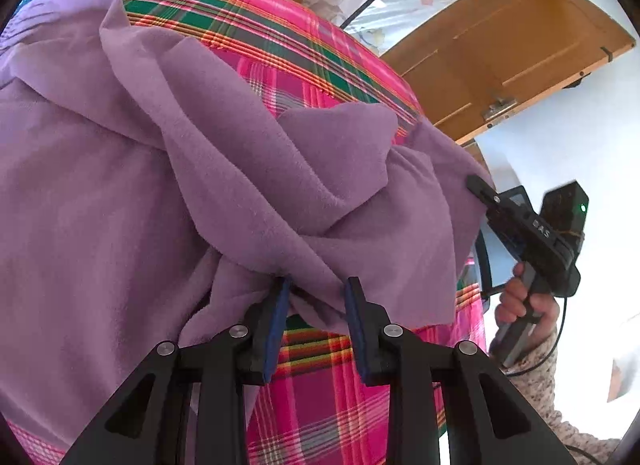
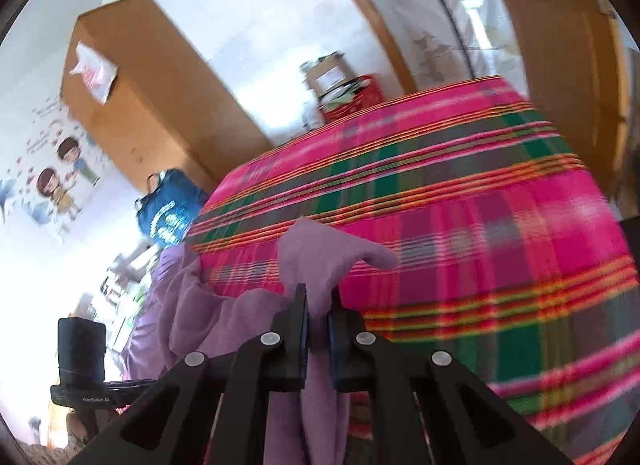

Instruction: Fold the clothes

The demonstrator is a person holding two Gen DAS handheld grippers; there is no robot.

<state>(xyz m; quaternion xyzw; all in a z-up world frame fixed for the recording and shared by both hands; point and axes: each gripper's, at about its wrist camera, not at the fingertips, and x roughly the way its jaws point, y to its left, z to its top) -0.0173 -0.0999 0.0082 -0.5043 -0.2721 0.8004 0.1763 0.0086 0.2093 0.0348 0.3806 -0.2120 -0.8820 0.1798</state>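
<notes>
A purple fleece cloth [image 1: 160, 165] lies rumpled over a table covered in pink and green plaid [image 1: 320, 405]. My left gripper [image 1: 318, 285] holds a bunched fold of it between its fingertips at the near edge, and creases radiate from the grip. To the right, a hand [image 1: 516, 301] holds my right gripper [image 1: 476, 183], which pinches another edge of the cloth. In the right wrist view the right gripper [image 2: 318, 293] is shut on the purple cloth [image 2: 320, 253]. A corner sticks up past its pads and the rest hangs below, lifted off the plaid table [image 2: 480, 225].
A wooden door [image 1: 500, 45] stands open behind the table on the right. A tall wooden cupboard [image 2: 140, 85], a blue bag [image 2: 168, 209] and a pile of boxes [image 2: 340, 81] sit beyond the table's far edge.
</notes>
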